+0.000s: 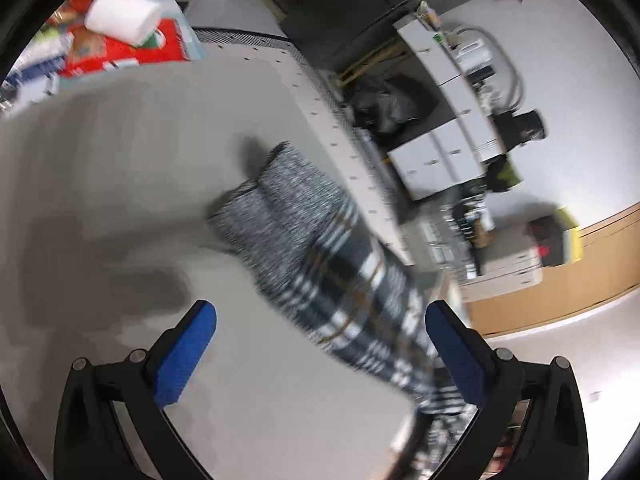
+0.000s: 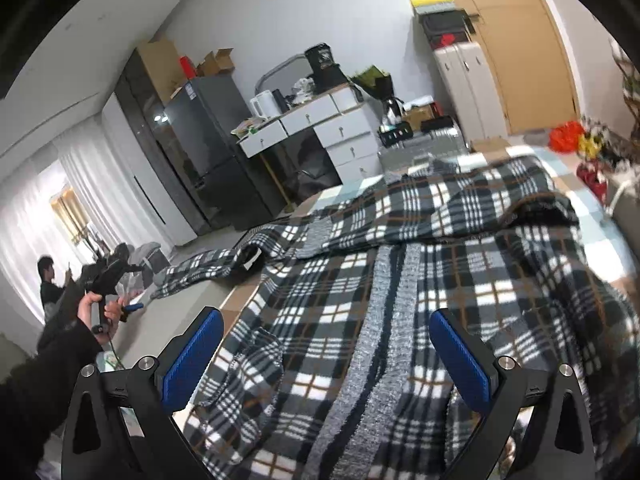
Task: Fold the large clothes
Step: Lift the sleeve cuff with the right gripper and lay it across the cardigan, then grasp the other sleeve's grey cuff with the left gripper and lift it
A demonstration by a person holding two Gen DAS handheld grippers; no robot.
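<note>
A large black, white and brown plaid garment (image 2: 420, 280) lies spread over the table, with a grey knit band (image 2: 384, 340) running down its middle. One sleeve (image 2: 208, 268) stretches out to the left. My right gripper (image 2: 326, 354) is open just above the garment's near part, holding nothing. My left gripper (image 1: 320, 350) is open and empty; the plaid sleeve with its grey knit cuff (image 1: 276, 196) lies on the grey surface (image 1: 120, 160) ahead of it, passing by the right finger (image 1: 456, 354). The left gripper also shows far left in the right wrist view (image 2: 132, 307), held in a hand.
A white paper roll (image 1: 122, 16) and red packages (image 1: 116, 50) lie at the far left of the surface. A white drawer desk (image 2: 320, 128), a dark fridge (image 2: 200, 152) and a white cabinet (image 2: 468, 88) stand beyond the table. A person (image 2: 50, 280) sits far left. Red and yellow items (image 2: 576, 140) lie at the table's far right.
</note>
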